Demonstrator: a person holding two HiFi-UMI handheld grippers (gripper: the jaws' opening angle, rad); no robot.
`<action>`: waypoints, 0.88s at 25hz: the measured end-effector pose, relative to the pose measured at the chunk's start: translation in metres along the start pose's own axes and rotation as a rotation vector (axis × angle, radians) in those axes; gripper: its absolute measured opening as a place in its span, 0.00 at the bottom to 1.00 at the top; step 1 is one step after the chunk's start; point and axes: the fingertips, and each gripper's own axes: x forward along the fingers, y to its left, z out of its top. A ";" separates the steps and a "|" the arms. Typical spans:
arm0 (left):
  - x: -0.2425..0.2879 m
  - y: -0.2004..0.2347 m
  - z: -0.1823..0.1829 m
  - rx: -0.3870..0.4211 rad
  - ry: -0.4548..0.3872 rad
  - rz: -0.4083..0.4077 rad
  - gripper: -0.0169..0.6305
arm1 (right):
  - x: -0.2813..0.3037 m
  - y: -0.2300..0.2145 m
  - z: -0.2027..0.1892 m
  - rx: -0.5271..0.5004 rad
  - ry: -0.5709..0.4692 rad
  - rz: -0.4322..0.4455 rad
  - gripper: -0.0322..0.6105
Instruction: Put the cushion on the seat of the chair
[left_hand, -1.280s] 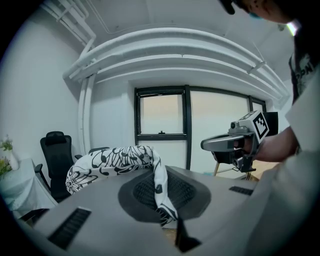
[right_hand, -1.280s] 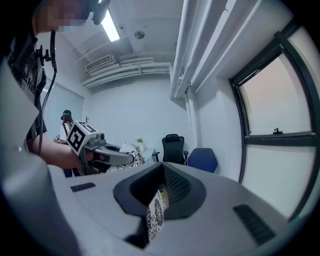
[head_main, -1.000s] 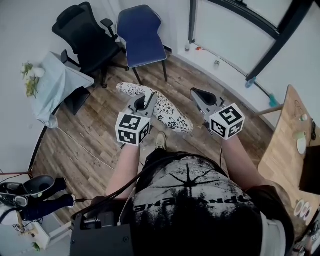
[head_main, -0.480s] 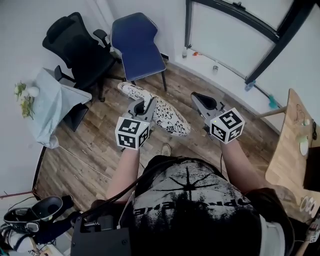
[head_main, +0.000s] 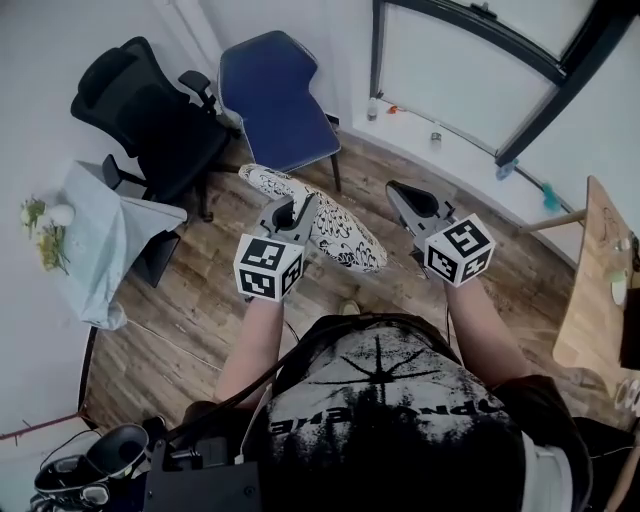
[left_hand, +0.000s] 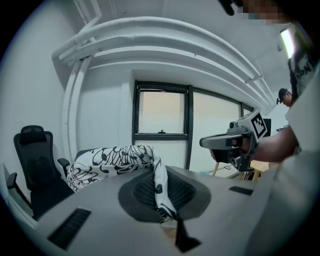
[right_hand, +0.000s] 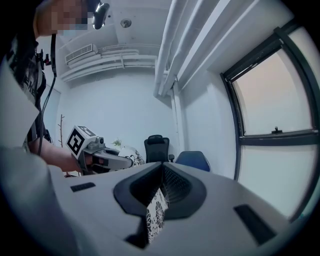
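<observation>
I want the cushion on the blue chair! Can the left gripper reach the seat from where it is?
Probably not quite yet. The left gripper, shut on the cushion, hangs short of the blue chair's seat. Only bare floor lies between, and the seat is empty, so nothing blocks it.

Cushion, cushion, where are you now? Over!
Both shut on cushion: left gripper, right gripper. Cushion held up, short of blue chair. Its seat bare, way open.
</observation>
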 end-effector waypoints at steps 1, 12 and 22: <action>0.001 0.007 -0.001 0.001 0.001 -0.005 0.06 | 0.006 0.000 0.000 0.000 0.000 -0.005 0.08; 0.017 0.057 -0.015 -0.030 0.007 -0.024 0.06 | 0.059 0.000 -0.008 -0.002 0.034 -0.009 0.08; 0.051 0.080 -0.025 -0.079 0.018 -0.023 0.06 | 0.094 -0.025 -0.017 0.008 0.066 0.018 0.08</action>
